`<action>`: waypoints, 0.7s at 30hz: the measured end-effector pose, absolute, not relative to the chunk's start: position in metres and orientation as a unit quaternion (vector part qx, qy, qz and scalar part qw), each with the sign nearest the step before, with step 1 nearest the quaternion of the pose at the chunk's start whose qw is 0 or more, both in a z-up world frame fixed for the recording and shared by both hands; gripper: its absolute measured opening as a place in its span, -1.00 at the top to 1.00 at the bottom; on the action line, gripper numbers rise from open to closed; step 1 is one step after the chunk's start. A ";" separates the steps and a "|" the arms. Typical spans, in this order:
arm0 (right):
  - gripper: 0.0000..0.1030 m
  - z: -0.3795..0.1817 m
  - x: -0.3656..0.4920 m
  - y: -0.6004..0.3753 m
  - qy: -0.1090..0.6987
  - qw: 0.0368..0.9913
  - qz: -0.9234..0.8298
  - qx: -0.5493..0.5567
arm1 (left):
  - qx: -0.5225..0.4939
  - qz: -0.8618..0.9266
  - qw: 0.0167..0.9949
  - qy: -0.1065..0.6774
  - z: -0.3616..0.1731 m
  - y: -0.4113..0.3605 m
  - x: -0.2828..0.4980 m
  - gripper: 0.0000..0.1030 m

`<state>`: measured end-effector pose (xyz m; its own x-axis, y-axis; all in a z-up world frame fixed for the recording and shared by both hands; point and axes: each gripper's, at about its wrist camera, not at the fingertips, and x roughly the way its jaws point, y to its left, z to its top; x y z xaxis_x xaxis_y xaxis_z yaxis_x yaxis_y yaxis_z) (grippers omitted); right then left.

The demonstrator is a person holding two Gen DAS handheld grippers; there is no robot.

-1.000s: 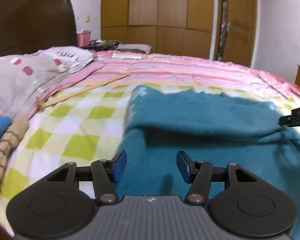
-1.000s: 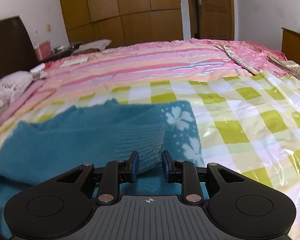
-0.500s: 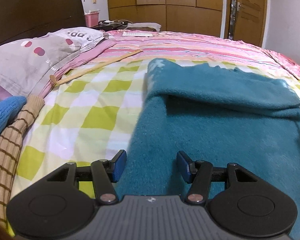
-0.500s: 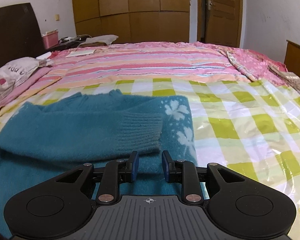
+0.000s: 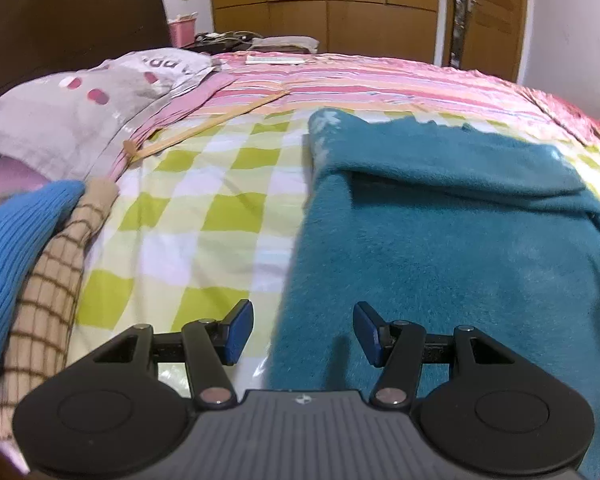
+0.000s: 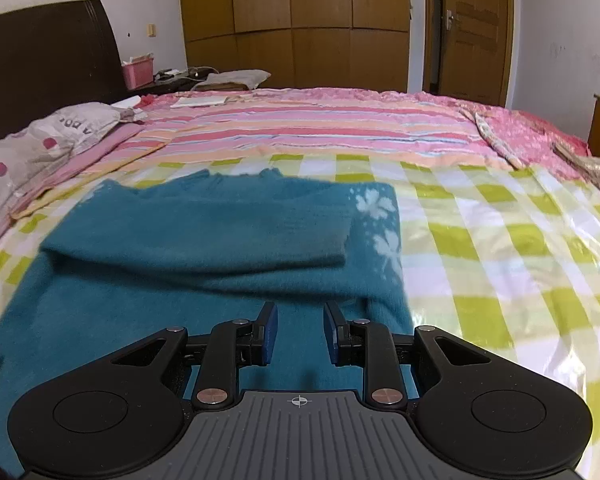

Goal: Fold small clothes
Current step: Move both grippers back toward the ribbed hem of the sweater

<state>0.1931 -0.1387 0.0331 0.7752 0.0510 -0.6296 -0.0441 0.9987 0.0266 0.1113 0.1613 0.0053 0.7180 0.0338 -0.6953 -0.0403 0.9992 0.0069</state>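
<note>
A teal knitted sweater (image 5: 440,240) (image 6: 204,248) with white flower prints lies flat on the green-checked sheet (image 5: 204,216), its sleeves folded across the chest. My left gripper (image 5: 303,334) hovers open above the sweater's near left edge, nothing between its blue pads. My right gripper (image 6: 297,338) hangs over the sweater's near right part with a narrow gap between its fingers and nothing in them. The folded sleeve's ribbed cuff (image 6: 332,240) lies beyond the right gripper.
A blue knit (image 5: 16,248) and a beige checked garment (image 5: 48,312) are piled at the left. A grey pillow (image 5: 72,120) and a dark headboard (image 5: 60,24) stand further left. A thin wooden stick (image 5: 208,126) lies on the striped bedding. Wardrobe and door are behind.
Both grippers have drawn back toward the near edge of the sweater. The right gripper has let go of the sleeve cuff, which now lies flat on the chest.
</note>
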 end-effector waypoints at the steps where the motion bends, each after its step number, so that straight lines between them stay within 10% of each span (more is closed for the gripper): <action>1: 0.51 0.034 0.188 -0.140 0.335 0.942 0.026 0.009 | -0.010 0.023 0.926 0.376 0.006 0.162 0.109 -0.17; 21: 0.47 0.038 0.142 -0.154 0.351 0.934 0.051 0.036 | -0.007 -0.008 0.917 0.399 0.001 0.151 0.103 -0.17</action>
